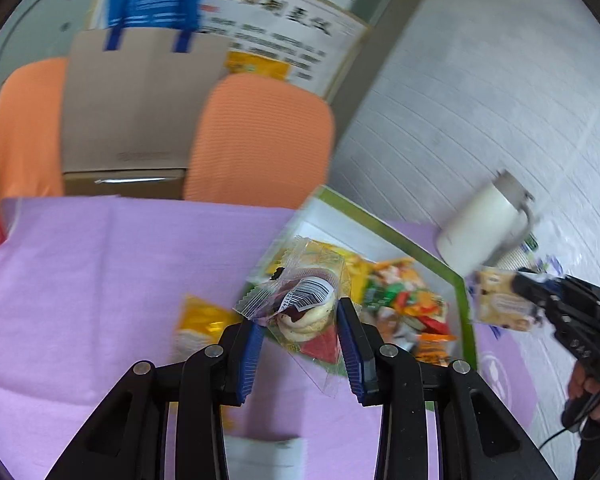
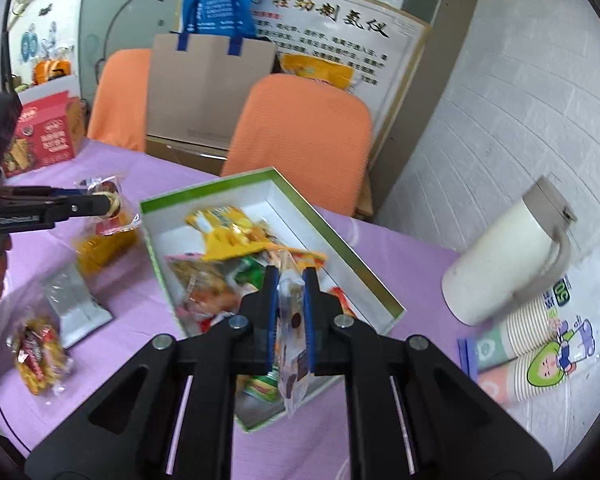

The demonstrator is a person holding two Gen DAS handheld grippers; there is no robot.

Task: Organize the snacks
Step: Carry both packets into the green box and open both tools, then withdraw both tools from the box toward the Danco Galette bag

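My left gripper [image 1: 300,316] is shut on a clear-wrapped pastry packet [image 1: 306,300] with a barcode label, held above the purple cloth just left of the green-rimmed box [image 1: 466,308]. The right wrist view shows this gripper [image 2: 108,204] at the far left with the pastry packet [image 2: 110,194]. My right gripper [image 2: 290,276] is shut on a clear cookie packet [image 2: 292,332] that hangs over the box [image 2: 340,236], which holds several mixed snack packets [image 2: 228,236]. In the left wrist view, the right gripper [image 1: 540,292] holds the cookie packet [image 1: 500,304] at the box's right side.
A white thermos [image 2: 508,252] and a sleeve of paper cups [image 2: 540,340] lie right of the box. Left of it are a yellow packet [image 2: 104,244], a silver packet [image 2: 72,304], a candy bag [image 2: 36,356] and a red carton [image 2: 48,136]. Orange chairs [image 2: 300,136] stand behind.
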